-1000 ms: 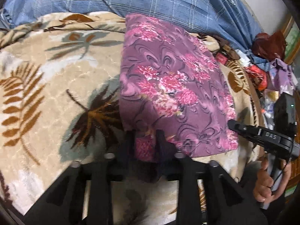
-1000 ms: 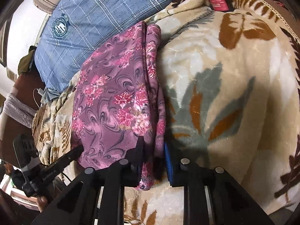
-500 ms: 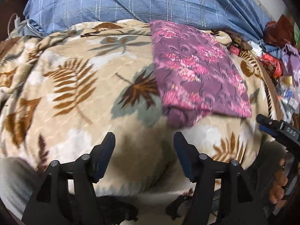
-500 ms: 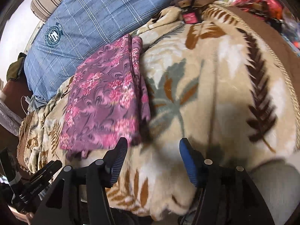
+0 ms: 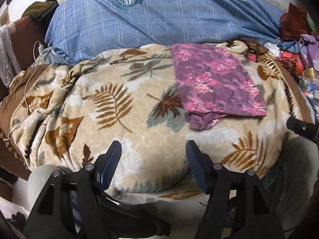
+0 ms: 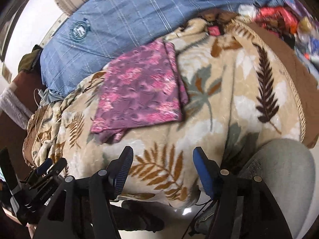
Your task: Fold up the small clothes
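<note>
A purple garment with pink flowers (image 5: pixel 213 83) lies folded into a rectangle on the beige leaf-patterned blanket (image 5: pixel 119 103); a small flap sticks out at its near left corner. It also shows in the right wrist view (image 6: pixel 139 91). My left gripper (image 5: pixel 153 151) is open and empty, held back from the garment near the blanket's front edge. My right gripper (image 6: pixel 161 157) is open and empty, also near the front edge, below the garment. The right gripper's tip shows at the right edge of the left wrist view (image 5: pixel 299 127).
A blue checked quilt (image 5: pixel 159 14) is bunched behind the blanket. A heap of clothes and packets (image 5: pixel 295 45) lies at the far right. A white charger cable (image 5: pixel 35 59) trails at the left. Grey-clad knees (image 6: pixel 279 169) sit below the bed edge.
Both grippers let go of the garment's near edge, opened, and drew back toward the front of the bed. The folded garment stays lying on the blanket.
</note>
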`<state>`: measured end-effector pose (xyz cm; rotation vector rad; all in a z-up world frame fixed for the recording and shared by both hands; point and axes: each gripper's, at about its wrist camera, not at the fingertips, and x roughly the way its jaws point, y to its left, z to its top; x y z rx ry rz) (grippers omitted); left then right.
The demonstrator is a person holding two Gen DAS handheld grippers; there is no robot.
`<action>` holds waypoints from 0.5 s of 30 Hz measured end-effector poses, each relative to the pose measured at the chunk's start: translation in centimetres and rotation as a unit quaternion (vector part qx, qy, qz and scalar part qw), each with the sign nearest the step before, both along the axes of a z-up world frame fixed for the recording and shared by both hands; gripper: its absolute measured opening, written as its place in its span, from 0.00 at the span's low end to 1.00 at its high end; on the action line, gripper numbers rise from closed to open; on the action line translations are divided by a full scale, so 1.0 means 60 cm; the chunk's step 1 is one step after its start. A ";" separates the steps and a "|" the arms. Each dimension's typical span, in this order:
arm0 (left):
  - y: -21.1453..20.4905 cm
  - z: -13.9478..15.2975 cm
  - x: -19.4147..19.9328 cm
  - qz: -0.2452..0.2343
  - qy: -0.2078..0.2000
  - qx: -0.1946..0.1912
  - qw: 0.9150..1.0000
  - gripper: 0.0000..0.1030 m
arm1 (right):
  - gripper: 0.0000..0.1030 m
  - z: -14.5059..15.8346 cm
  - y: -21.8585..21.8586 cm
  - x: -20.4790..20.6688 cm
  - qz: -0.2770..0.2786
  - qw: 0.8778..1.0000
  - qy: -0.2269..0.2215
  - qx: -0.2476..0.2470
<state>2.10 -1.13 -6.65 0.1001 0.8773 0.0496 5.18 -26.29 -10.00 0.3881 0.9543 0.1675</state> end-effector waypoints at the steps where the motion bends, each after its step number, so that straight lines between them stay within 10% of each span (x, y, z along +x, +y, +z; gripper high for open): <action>1: -0.002 0.008 -0.003 0.001 -0.006 0.006 1.000 0.65 | 0.63 0.013 0.005 -0.002 0.004 1.000 -0.007 -0.001; 15: -0.015 0.101 -0.043 0.026 -0.049 0.043 0.998 0.72 | 0.71 0.154 0.049 -0.049 0.009 0.995 -0.087 -0.047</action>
